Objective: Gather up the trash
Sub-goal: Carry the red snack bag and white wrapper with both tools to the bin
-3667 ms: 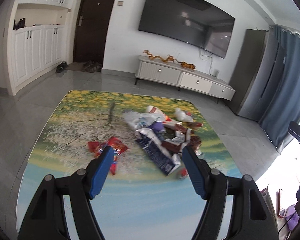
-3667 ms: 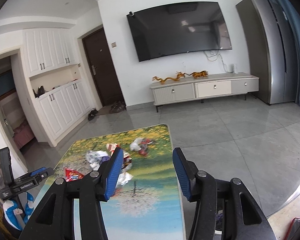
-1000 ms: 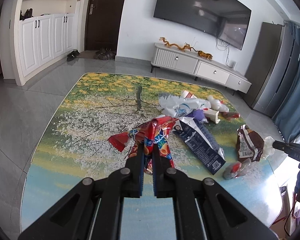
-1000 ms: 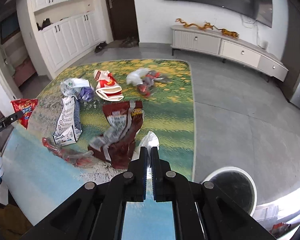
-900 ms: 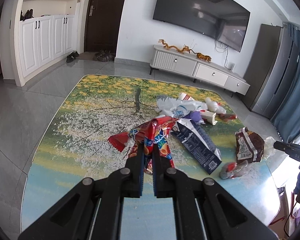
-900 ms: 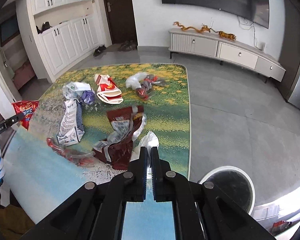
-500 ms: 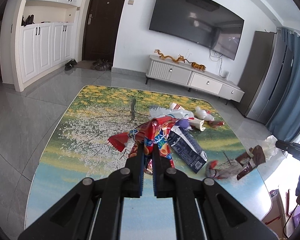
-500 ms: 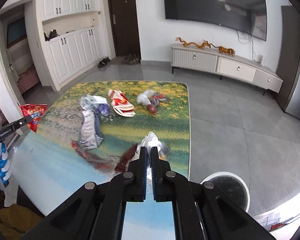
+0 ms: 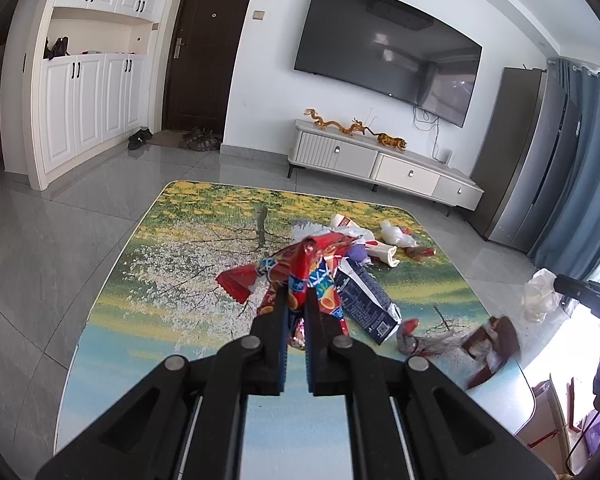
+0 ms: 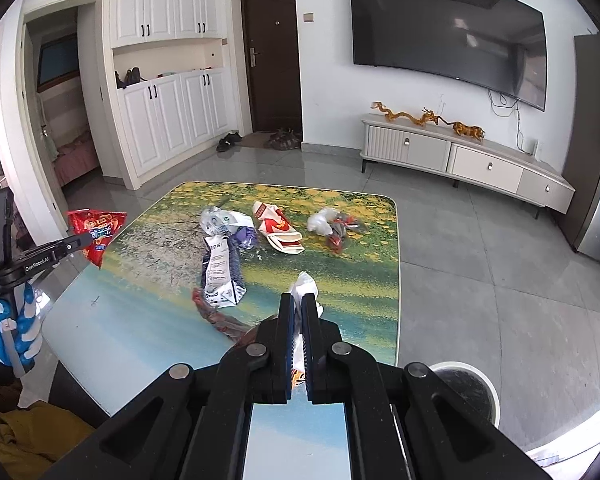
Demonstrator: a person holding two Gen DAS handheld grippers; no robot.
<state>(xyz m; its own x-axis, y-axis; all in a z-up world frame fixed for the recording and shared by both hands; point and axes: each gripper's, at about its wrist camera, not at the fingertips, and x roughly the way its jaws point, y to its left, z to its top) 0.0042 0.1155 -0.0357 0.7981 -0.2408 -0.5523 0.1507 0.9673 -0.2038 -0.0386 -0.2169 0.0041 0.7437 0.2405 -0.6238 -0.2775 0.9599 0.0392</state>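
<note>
A: What is the left gripper [image 9: 295,300] holding?
B: Its jaws are pinching a crinkled red snack wrapper [image 9: 300,268] with blue and orange print, and the wrapper is hanging clear above the table [image 9: 140,320]. From the right wrist view the same wrapper [image 10: 96,232] is sticking out at the left, beyond the table's edge.

A: And the right gripper [image 10: 295,312]?
B: It is clamping a thin white plastic bag [image 10: 306,286], jaws nearly together. In the left wrist view that bag [image 9: 540,296] is dangling off the table's right side, with a brown wrapper [image 9: 494,344], blurred, just below it at the edge.

A: Any container?
B: A round white-rimmed waste bin [image 10: 466,392] is standing on the floor by the table's near right corner; its inside is looking dark, and I cannot tell what is in it.

A: What is lying on the table?
B: A dark blue and white carton [image 10: 220,272], flattened, a red and white paper cup [image 10: 278,228], a clear bag beside a purple scrap [image 10: 246,236], a white and red bundle [image 10: 332,224] and a reddish film wrapper [image 10: 216,316] near the right gripper.
</note>
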